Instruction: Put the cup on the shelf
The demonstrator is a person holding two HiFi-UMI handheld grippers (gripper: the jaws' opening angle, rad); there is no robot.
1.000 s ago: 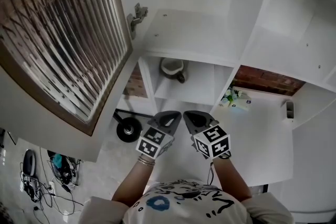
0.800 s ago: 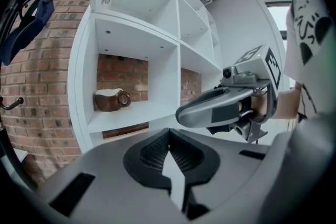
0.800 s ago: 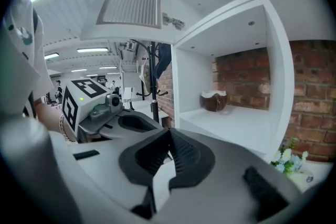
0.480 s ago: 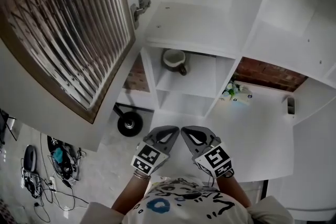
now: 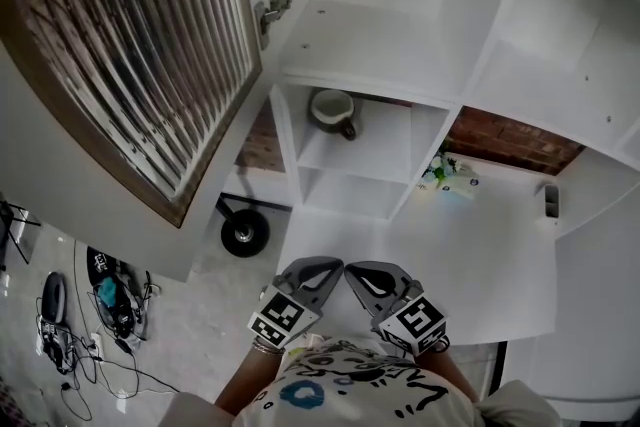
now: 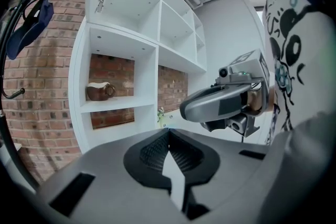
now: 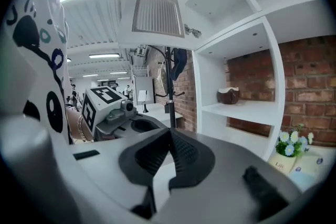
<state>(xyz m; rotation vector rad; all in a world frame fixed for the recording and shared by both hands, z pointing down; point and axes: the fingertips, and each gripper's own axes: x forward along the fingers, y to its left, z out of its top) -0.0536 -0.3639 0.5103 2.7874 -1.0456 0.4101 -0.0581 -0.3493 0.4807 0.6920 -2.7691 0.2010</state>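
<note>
Inside the white shelf unit (image 5: pixel 283 130), within a small open compartment backed by red brick: held one brown cup (image 5: pixel 332 111), upright on the compartment's board, pale at the rim, handle turned toward the unit's front. Counted as already on the shelf, free of either tong.

Right of that compartment, on the unit's broad white ledge: carried a small pot of white flowers (image 5: pixel 437 177), with a pale printed card just beside it. Left of the unit, up high: swung wide open, a cupboard door (image 5: pixel 130 65) of ribbed glass in a brown frame. Left of the unit, against the brick wall: hung on a black coat stand (image 7: pixel 169 76), a dark blue cap (image 6: pixel 32 21). Near the unit's foot, on the grey floor: showed a black wheel (image 5: pixel 243 237), and farther left a tangle of cables (image 5: pixel 95 310).

In front of the unit and well below the cup's compartment: hovered low, both tongs, close to the person's patterned shirt (image 5: pixel 340 385). Left gripper (image 5: pixel 335 264): clenched, dark ribbed pads (image 6: pixel 152 152) met at the tips, gripped nothing. Right gripper (image 5: pixel 352 268): likewise pressed together at the tips, nothing between the pads. Angled toward each other and toward the unit, noses just beside one another; could not tell whether touching. Well apart from the cup, and apart from the unit's boards.
</note>
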